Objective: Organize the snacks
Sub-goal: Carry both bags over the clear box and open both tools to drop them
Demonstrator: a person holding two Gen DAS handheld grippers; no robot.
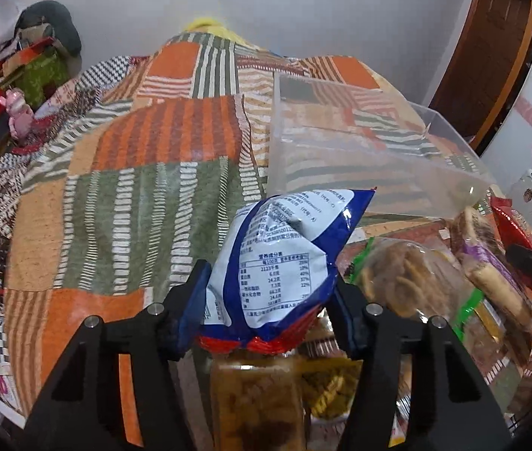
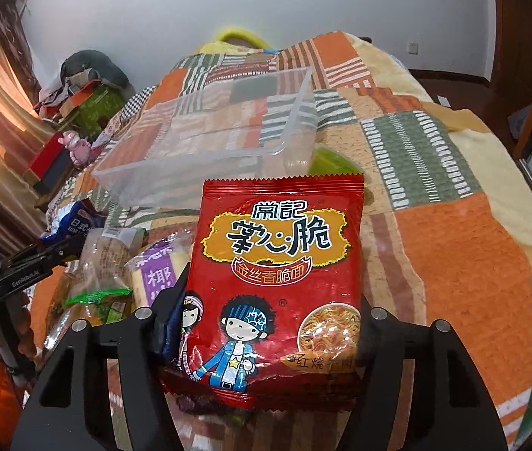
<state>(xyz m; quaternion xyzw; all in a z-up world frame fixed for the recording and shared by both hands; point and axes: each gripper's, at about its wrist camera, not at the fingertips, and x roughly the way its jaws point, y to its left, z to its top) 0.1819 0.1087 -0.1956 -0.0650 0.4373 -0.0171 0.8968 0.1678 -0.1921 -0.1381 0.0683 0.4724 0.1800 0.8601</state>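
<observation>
the left gripper (image 1: 269, 293) was clamped on a blue-and-white bag (image 1: 284, 259), the right gripper (image 2: 266, 323) on a red noodle packet (image 2: 277, 263), both above the snack pile at the bed's near edge. either slick packet might slip short of the clear bin (image 2: 209, 135).

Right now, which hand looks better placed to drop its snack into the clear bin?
Probably left: its tool holds the blue-white bag right by the clear bin; the right tool with the red noodle packet looks farther back.

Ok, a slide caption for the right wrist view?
Right gripper holds a red noodle packet before a clear plastic bin on a patchwork blanket.
</observation>
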